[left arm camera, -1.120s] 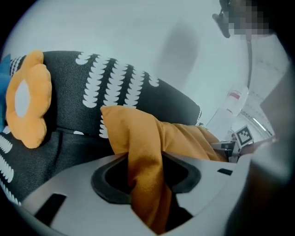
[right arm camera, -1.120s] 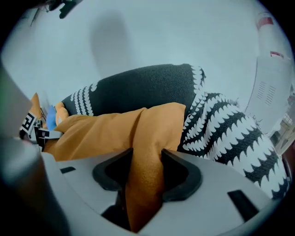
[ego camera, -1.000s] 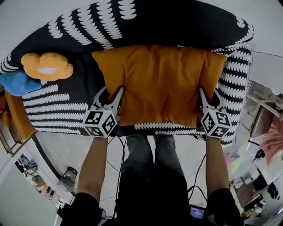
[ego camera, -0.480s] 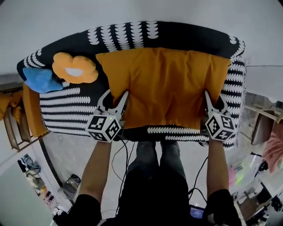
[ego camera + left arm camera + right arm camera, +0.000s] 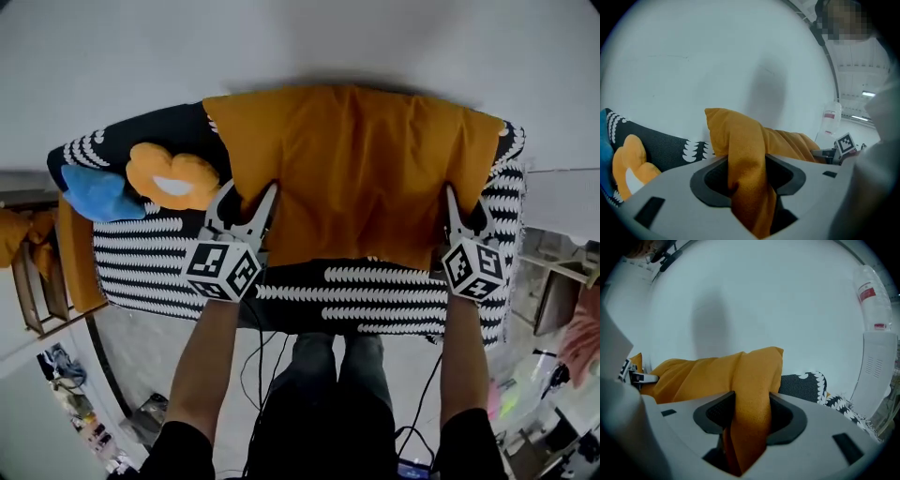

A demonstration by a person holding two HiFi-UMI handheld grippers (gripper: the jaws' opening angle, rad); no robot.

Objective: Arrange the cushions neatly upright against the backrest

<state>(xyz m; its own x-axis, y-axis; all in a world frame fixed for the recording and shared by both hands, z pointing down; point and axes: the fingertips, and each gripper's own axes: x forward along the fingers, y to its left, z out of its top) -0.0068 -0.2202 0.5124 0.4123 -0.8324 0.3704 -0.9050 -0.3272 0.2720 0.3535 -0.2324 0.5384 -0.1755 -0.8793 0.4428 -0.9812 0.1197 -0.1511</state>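
A big orange cushion (image 5: 356, 178) stands upright against the backrest (image 5: 159, 131) of a black sofa with white markings (image 5: 375, 291), its top edge above the backrest. My left gripper (image 5: 248, 194) pinches the cushion's lower left edge; its jaws are opening, with a fold of orange fabric (image 5: 745, 154) still pressed between them. My right gripper (image 5: 466, 211) is shut on the lower right edge, where the fabric (image 5: 750, 399) bunches between the pads. An orange flower-shaped cushion (image 5: 173, 178) and a blue one (image 5: 98, 192) lie at the sofa's left end.
A white wall (image 5: 281, 47) rises right behind the sofa. Wooden furniture (image 5: 37, 272) stands left of the sofa. A plastic bottle (image 5: 869, 291) stands on a white unit off the sofa's right end. The person's legs (image 5: 328, 394) are at the front edge.
Both grippers have carried the orange cushion from lying on the seat back and up, so it now stands against the backrest. More of the seat shows in front.
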